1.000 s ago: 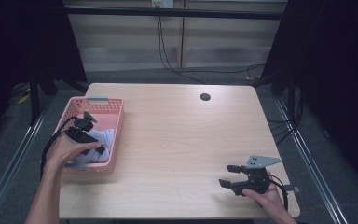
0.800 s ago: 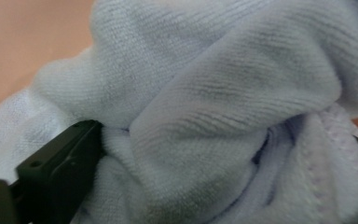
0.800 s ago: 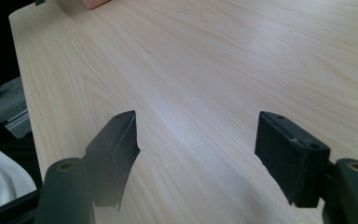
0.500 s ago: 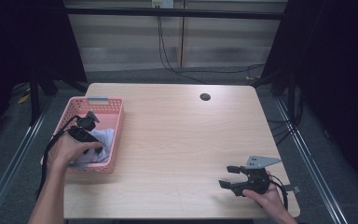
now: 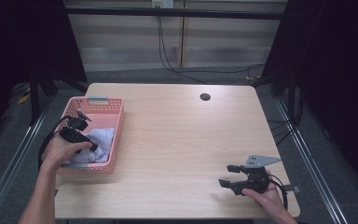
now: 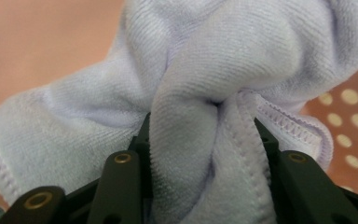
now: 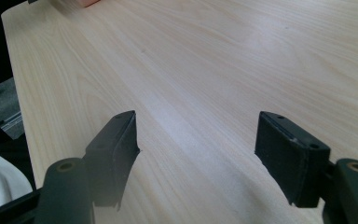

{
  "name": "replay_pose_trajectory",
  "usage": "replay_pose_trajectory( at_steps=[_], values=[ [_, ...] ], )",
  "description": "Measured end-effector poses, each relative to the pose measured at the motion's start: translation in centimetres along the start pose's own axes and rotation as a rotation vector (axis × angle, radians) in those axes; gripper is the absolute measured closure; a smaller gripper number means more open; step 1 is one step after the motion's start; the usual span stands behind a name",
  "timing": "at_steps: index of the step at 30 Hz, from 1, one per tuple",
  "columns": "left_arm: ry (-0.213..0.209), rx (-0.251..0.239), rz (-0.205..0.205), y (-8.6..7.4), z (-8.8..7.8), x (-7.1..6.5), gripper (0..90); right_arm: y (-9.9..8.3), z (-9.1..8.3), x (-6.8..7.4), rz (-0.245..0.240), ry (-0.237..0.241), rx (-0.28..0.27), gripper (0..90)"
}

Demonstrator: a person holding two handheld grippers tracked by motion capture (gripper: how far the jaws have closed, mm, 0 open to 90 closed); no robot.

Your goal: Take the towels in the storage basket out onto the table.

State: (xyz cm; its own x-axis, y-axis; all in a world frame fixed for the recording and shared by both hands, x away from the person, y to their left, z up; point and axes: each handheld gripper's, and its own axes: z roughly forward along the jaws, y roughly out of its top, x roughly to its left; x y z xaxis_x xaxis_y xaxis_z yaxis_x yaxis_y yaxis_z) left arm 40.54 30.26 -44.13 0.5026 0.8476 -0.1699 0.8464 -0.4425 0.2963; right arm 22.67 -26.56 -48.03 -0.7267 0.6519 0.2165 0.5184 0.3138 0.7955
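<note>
A pale lilac towel lies bunched in the pink plastic basket at the table's left edge. My left gripper reaches into the basket. Its jaws have just been closing, and in the left gripper view a thick fold of the towel is pinched between them. My right gripper rests low over the table's near right corner. In the right gripper view it stands open with bare wood between its jaws.
The light wooden table has a dark round cable hole near its far edge. Grey floor and metal rails run along both sides, and dark curtains hang to the left and right.
The left gripper's jaws have closed onto the towel in the basket, and the hand has shifted slightly toward the near left. The right gripper has stayed put.
</note>
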Motion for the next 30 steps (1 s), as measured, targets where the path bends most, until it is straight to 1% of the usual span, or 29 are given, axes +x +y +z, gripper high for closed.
replay_pose_trajectory(
  at_steps=[1, 2, 3, 4, 5, 6, 7, 8, 9, 10, 11, 12, 13, 14, 15, 16, 17, 19, 21, 22, 23, 24, 25, 26, 27, 28, 29, 30],
  values=[
    [-0.008, -0.013, 0.004, -0.2, -0.2, 0.2, 58.5, 0.0, 0.0, 0.0, 0.001, -0.002, 0.001, 29.6],
    [-0.015, -0.032, -0.013, -0.4, -0.5, 0.3, 58.5, 0.0, 0.0, -0.1, 0.003, -0.003, 0.002, 29.5],
    [-0.028, -0.045, -0.016, -0.6, -0.7, 0.4, 58.5, 0.0, 0.1, -0.1, 0.005, 0.000, 0.003, 29.6],
    [-0.028, -0.066, -0.011, -0.7, -0.9, 0.5, 58.4, 0.0, 0.1, -0.1, 0.006, -0.002, 0.003, 29.5],
    [-0.021, -0.090, -0.024, -0.9, -1.2, 0.6, 58.3, 0.0, 0.1, -0.1, 0.005, -0.003, 0.003, 29.5],
    [-0.034, -0.096, -0.017, -1.0, -1.4, 0.6, 58.3, 0.0, 0.1, -0.1, 0.005, -0.005, 0.004, 29.6],
    [-0.030, -0.111, -0.016, -1.1, -1.6, 0.6, 58.3, 0.0, 0.1, -0.1, 0.004, -0.009, 0.006, 29.6],
    [-0.031, -0.129, -0.035, -1.2, -1.8, 0.5, 58.3, 0.0, 0.1, 0.0, 0.004, -0.010, 0.006, 29.6],
    [-0.029, -0.138, -0.021, -1.2, -2.2, 0.6, 58.3, 0.0, 0.0, 0.0, 0.004, -0.010, 0.006, 29.5],
    [-0.033, -0.155, -0.041, -1.3, -2.3, 0.5, 58.3, 0.0, 0.0, 0.0, 0.006, -0.011, 0.005, 29.2],
    [-0.046, -0.162, -0.046, -1.4, -2.5, 0.5, 58.3, 0.0, 0.0, 0.0, 0.007, -0.012, 0.004, 29.2],
    [-0.040, -0.174, -0.045, -1.4, -2.8, 0.6, 58.3, 0.0, 0.0, 0.0, 0.007, -0.009, 0.005, 29.2],
    [-0.043, -0.184, -0.050, -1.5, -3.0, 0.7, 58.2, 0.0, 0.0, 0.0, 0.007, -0.009, 0.005, 29.2],
    [-0.063, -0.189, -0.059, -1.6, -3.2, 0.8, 58.1, 0.0, 0.0, 0.0, 0.009, -0.010, 0.007, 29.2],
    [-0.053, -0.204, -0.058, -1.7, -3.4, 0.8, 58.1, 0.0, 0.0, 0.0, 0.007, -0.009, 0.008, 29.2],
    [-0.048, -0.218, -0.067, -1.7, -3.5, 0.7, 58.0, 0.0, 0.0, 0.0, 0.008, -0.009, 0.009, 29.2],
    [-0.054, -0.221, -0.063, -1.7, -3.8, 0.8, 58.0, 0.0, 0.0, 0.0, 0.008, -0.009, 0.008, 29.2],
    [-0.067, -0.249, -0.080, -1.7, -4.1, 0.8, 57.9, 0.0, 0.0, 0.0, 0.009, -0.008, 0.007, 29.2],
    [-0.063, -0.256, -0.086, -1.7, -4.2, 0.8, 57.8, 0.0, 0.0, 0.0, 0.011, -0.009, 0.007, 29.1],
    [-0.079, -0.251, -0.085, -1.5, -4.6, 0.9, 57.8, 0.0, 0.0, 0.0, 0.010, -0.007, 0.007, 29.2],
    [-0.079, -0.251, -0.085, -1.5, -4.6, 0.9, 57.5, 0.0, 0.0, 0.0, 0.011, -0.010, 0.008, 29.3],
    [-0.065, -0.257, -0.084, -1.4, -4.7, 0.9, 57.5, 0.0, 0.0, 0.0, 0.011, -0.010, 0.008, 29.3],
    [-0.063, -0.266, -0.089, -1.4, -4.9, 0.8, 57.5, 0.0, 0.0, 0.0, 0.012, -0.006, 0.010, 29.3],
    [-0.074, -0.277, -0.092, -1.3, -5.0, 0.8, 57.5, 0.0, -0.1, 0.0, 0.012, -0.003, 0.011, 29.3],
    [-0.073, -0.290, -0.090, -1.3, -5.2, 0.7, 57.5, -0.1, -0.1, 0.0, 0.014, -0.004, 0.008, 29.3],
    [-0.066, -0.317, -0.100, -1.4, -5.6, 0.7, 57.5, -0.1, -0.1, 0.0, 0.012, -0.005, 0.010, 29.2],
    [-0.066, -0.317, -0.100, -1.4, -5.6, 0.7, 57.5, -0.1, -0.1, 0.0, 0.012, -0.005, 0.010, 29.2],
    [-0.075, -0.334, -0.099, -1.5, -6.0, 0.8, 57.5, -0.1, -0.1, -0.1, 0.013, -0.004, 0.009, 29.2]
  ],
)
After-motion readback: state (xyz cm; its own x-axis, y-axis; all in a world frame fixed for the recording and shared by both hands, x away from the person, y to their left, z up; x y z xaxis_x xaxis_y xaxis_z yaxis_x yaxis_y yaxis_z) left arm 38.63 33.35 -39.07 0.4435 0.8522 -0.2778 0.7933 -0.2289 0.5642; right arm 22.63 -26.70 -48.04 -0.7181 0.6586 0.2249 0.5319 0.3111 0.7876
